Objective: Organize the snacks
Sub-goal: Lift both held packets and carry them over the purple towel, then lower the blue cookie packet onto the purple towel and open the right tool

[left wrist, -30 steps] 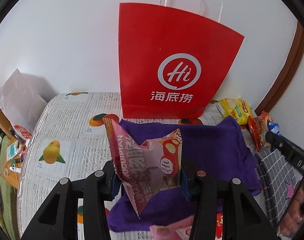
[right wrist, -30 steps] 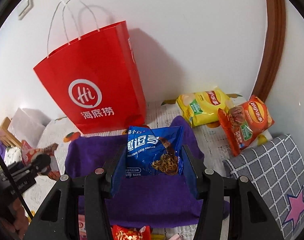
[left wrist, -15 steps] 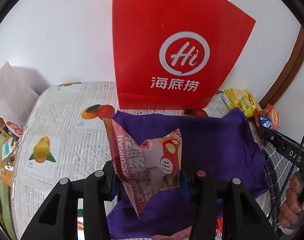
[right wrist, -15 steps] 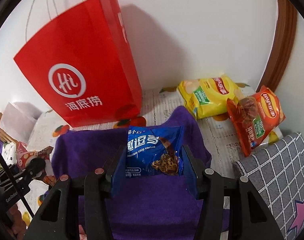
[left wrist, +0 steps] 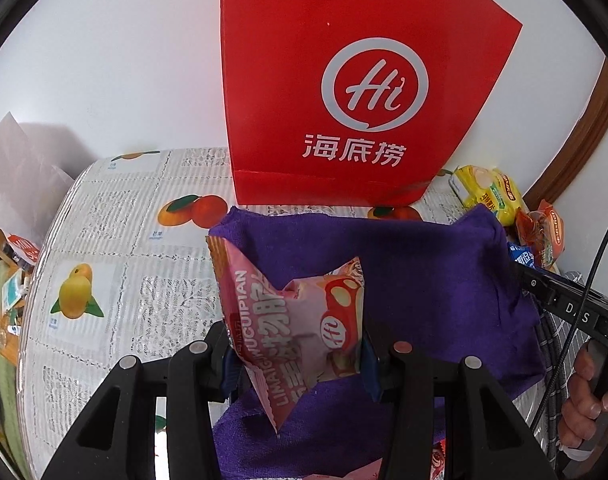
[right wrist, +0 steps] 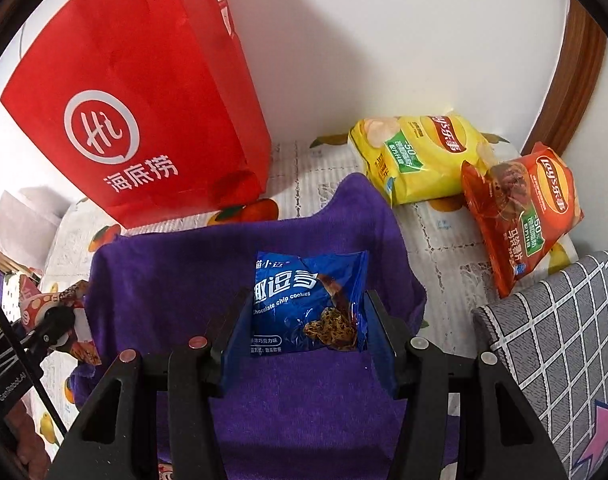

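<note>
My left gripper (left wrist: pixel 298 356) is shut on a pink snack packet (left wrist: pixel 292 324) and holds it above a purple cloth (left wrist: pixel 435 272), in front of a red paper bag (left wrist: pixel 359 92) that stands against the wall. My right gripper (right wrist: pixel 307 328) is shut on a blue chocolate chip cookie packet (right wrist: pixel 307 300) above the same purple cloth (right wrist: pixel 176 280), with the red bag (right wrist: pixel 144 104) to its upper left. The left gripper with the pink packet (right wrist: pixel 60 308) shows at the left edge of the right wrist view.
A yellow chip bag (right wrist: pixel 419 156) and an orange chip bag (right wrist: pixel 523 208) lie at the back right by the wall. A grey checked cushion (right wrist: pixel 555 344) sits at the right. The fruit-print tablecloth (left wrist: pixel 104 248) extends left. More packets lie at the near edge (left wrist: pixel 435 460).
Both grippers have moved forward and up toward the red bag, which now looms larger. Each still holds its packet.
</note>
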The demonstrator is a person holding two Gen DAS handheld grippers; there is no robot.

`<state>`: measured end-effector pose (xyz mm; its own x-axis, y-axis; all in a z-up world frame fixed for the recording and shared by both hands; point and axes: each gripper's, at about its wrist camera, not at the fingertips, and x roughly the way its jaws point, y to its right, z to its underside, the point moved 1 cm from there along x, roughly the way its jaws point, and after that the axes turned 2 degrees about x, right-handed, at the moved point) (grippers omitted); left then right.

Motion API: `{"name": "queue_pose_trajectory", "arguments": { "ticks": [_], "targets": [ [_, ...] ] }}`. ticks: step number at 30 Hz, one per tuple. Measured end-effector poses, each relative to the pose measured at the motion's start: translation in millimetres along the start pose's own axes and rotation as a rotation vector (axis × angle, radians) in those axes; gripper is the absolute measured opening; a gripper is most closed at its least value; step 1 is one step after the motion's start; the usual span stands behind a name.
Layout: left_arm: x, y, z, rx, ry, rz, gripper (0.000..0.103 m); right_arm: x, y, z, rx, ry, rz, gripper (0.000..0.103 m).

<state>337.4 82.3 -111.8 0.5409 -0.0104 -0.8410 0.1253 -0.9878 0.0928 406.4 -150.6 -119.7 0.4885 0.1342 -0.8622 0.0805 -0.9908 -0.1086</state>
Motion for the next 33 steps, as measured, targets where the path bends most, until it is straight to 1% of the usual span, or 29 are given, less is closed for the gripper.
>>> {"name": "queue_pose_trajectory", "arguments": {
  "ticks": [13,21,33],
  "targets": [
    [2,0,0,0.004,-0.006,0.002,0.045,14,2,2,-0.015,-0.053,0.038,0.054],
    [3,0,0,0.006,-0.013,0.005,0.045,27,-4,5,-0.047,-0.093,0.048,0.054],
    [3,1,1,0.009,-0.016,0.008,0.045,40,-9,11,-0.072,-0.13,0.062,0.055]
  ]
}}
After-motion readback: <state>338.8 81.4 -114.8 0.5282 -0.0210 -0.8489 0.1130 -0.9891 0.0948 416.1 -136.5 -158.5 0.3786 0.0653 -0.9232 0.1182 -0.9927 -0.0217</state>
